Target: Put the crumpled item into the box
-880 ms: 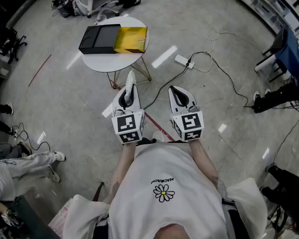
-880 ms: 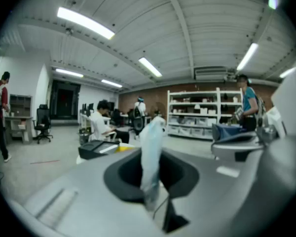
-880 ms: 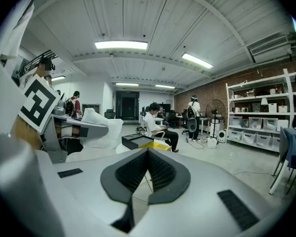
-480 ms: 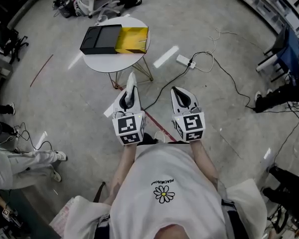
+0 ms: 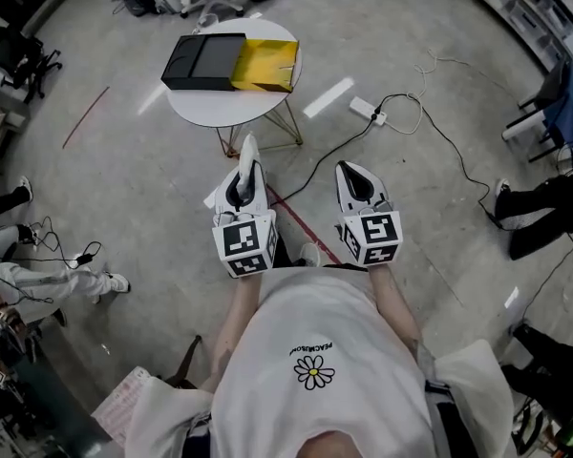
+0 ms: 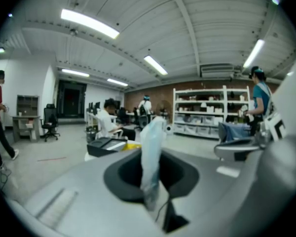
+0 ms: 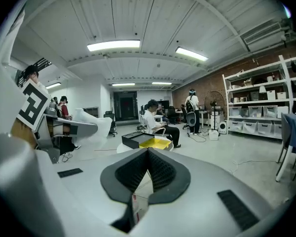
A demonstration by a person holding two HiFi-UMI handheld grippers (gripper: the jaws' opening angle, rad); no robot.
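Head view: the left hand-held gripper (image 5: 247, 172) was clamped on the crumpled item (image 5: 251, 149). Both were white, so the item's outline was hard to separate from the jaws. The right hand-held gripper (image 5: 350, 172) had its jaws together. Ahead, well apart from both, the box (image 5: 202, 61) lay on the round worktop (image 5: 220, 111), touched by a yellow part (image 5: 264, 65); whether that was a lid or a bag was unclear.

Left gripper view: the item stood pinched between the jaws, hiding part of the worktop.

Right gripper view: the closed jaws covered the worktop's base.
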